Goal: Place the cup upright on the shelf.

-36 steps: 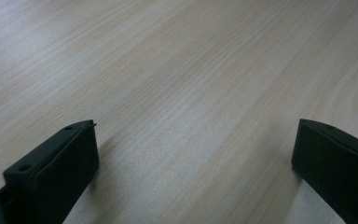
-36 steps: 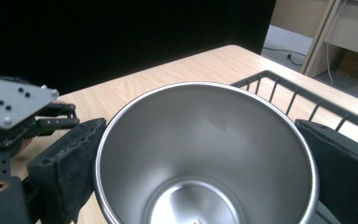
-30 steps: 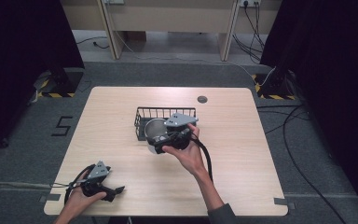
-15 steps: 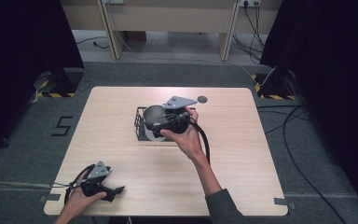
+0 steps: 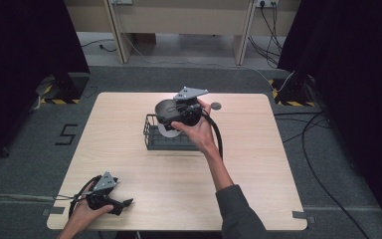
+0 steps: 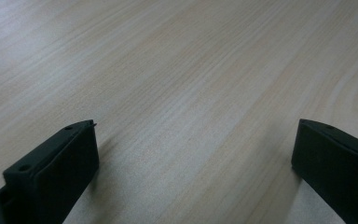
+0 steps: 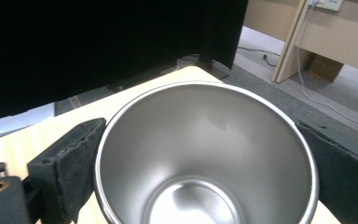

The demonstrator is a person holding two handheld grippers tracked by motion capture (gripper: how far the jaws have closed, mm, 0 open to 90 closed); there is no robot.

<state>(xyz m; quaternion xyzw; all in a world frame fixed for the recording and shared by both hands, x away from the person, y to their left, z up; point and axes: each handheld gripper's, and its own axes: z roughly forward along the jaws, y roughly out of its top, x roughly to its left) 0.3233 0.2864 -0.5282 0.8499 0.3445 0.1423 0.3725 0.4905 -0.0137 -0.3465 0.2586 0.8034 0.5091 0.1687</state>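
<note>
Cup point(image 7: 205, 154) | steel; mouth faces right gripper point(image 7: 205, 158) camera | right fingers clamp it; left gripper point(image 6: 193, 163) fingers spread

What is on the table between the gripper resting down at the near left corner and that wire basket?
Nothing: in the high view, bare wooden tabletop separates the left gripper from the wire basket.

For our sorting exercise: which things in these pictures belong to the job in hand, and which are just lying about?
Belong to the job:
- steel cup, gripped by the right tool
- wire basket beneath it

Just lying about:
- small dark disc on the table
- left tool, open, low over bare wood
</note>
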